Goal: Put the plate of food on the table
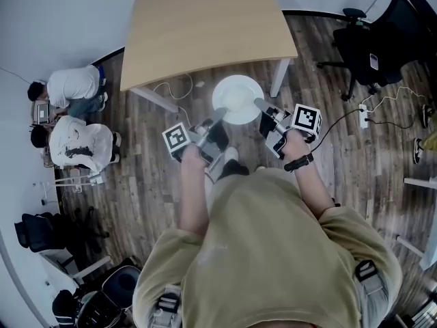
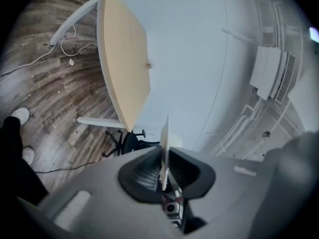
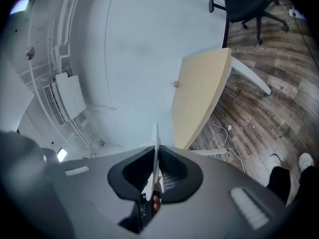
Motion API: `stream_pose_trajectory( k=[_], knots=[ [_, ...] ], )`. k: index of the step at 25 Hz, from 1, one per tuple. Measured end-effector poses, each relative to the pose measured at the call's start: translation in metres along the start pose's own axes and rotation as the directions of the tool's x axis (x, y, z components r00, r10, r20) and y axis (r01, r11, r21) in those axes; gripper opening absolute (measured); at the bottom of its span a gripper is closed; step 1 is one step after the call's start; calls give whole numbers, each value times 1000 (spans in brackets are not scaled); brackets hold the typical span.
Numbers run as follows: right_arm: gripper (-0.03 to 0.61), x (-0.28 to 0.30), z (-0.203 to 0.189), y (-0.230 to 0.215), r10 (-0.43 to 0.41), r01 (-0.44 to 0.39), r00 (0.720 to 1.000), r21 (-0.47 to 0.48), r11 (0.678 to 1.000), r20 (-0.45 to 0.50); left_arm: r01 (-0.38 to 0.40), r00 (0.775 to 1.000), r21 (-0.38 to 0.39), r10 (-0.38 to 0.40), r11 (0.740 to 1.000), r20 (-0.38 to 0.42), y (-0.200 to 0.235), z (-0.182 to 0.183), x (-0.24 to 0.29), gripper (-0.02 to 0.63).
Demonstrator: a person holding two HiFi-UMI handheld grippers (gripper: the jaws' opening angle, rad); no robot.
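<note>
So the white plate (image 1: 237, 99) hangs in the air between the two grippers, just short of the tabletop (image 1: 198, 26), which lies ahead of the tips. The left gripper (image 1: 217, 118) is pinched down on the rim on its side and the right gripper (image 1: 261, 106) does the same on the opposite rim. Both sets of jaws are nearly together, with only the thin plate edge between the pads.

Handling-wise, my guess is it's rigid, smooth and pretty slippery, and it'd break if dropped. Two thin rim pinches mean it could pivot or slide out if either side tips, so keep both ends level. The grip spots look sensible, opposite each other across the rim.

The head view is the only one showing the whole plate from above and both grips at once, though I can't make out any food on it, just a pale surface. The left gripper view shows the plate (image 2: 164, 148) edge-on, seated deep in the pads, and the right gripper view shows the same (image 3: 155, 151).
</note>
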State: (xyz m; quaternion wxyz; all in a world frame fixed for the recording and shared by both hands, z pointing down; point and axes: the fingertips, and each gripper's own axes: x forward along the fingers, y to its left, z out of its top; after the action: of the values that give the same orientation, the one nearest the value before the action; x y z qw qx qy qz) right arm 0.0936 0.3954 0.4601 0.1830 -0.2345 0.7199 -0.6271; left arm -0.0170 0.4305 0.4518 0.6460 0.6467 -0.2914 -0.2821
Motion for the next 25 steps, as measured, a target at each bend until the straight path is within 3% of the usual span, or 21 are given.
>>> stream_pose_trajectory(
  k=[3, 9, 18, 25],
  knots=[
    [25, 4, 3, 0, 0, 0, 1000, -6, 1000, 15, 16, 1000, 8, -16, 1000, -8, -2, 4, 2, 29],
    [25, 59, 9, 5, -34, 34, 999, 12, 999, 29, 22, 1000, -34, -22, 999, 0, -4, 62, 0, 31],
    [23, 113, 16, -7, -43, 37, 995, 69, 997, 88, 3, 1000, -79, -5, 997, -26, 11, 118, 3, 31],
    [23, 162, 33, -16, -54, 48, 993, 57, 997, 105, 2, 999, -89, -7, 996, -54, 20, 169, 15, 30]
  ],
)
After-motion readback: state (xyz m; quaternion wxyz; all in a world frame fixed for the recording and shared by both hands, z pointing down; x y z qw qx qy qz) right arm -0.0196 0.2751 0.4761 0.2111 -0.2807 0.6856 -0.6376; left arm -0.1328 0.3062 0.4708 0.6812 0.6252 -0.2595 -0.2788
